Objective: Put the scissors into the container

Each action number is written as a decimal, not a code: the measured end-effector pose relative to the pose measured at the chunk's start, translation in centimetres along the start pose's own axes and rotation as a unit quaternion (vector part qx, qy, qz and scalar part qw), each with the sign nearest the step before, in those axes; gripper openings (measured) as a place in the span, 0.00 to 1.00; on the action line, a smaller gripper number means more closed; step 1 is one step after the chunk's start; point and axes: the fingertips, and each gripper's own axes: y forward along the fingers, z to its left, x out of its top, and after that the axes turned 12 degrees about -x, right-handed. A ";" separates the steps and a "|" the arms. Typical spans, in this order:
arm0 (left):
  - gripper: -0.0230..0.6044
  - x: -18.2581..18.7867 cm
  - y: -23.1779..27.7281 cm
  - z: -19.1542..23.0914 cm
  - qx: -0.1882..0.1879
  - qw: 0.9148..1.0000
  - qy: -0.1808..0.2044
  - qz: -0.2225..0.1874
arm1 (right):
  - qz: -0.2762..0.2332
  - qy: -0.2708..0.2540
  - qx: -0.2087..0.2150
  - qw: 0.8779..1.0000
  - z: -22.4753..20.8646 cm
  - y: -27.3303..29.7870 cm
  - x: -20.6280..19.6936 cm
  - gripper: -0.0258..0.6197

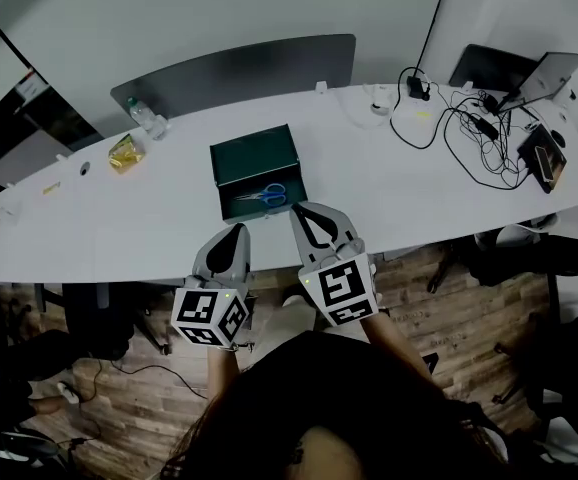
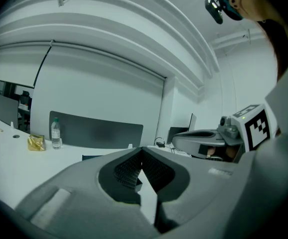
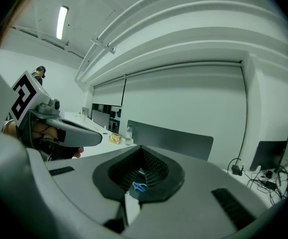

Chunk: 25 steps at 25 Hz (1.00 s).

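Observation:
Blue-handled scissors (image 1: pixel 266 196) lie inside the dark green container (image 1: pixel 254 155), whose lid stands upright at the back. The container sits on the white table (image 1: pixel 419 183), near its front edge. My left gripper (image 1: pixel 239 230) is shut and empty, just in front of the container's left corner at the table's edge. The right gripper (image 1: pixel 304 211) is shut too, with nothing in it, and its tip is close to the container's right front corner. In the right gripper view the scissors (image 3: pixel 140 186) show through the gap below the closed jaws. In the left gripper view my left gripper (image 2: pixel 142 151) has its jaws met at the tip.
A water bottle (image 1: pixel 141 114) and a gold packet (image 1: pixel 125 153) stand at the far left of the table. A laptop (image 1: pixel 544 76) and tangled cables (image 1: pixel 469 128) fill the right end. A dark partition panel (image 1: pixel 239 73) runs behind the table.

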 end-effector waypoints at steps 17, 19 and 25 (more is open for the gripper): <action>0.05 -1.7 -3.4 -4.4 0.011 1.000 0.003 0.001 | -0.005 0.000 0.016 1.000 1.1 -5.0 -1.3 0.05; 0.05 -1.8 -3.8 -4.9 0.011 1.000 0.004 0.000 | -0.006 0.001 0.016 1.000 1.2 -5.7 -1.4 0.05; 0.05 -2.3 -4.9 -6.4 0.011 1.000 0.007 -0.001 | -0.011 0.000 0.011 1.000 1.3 -7.5 -1.7 0.05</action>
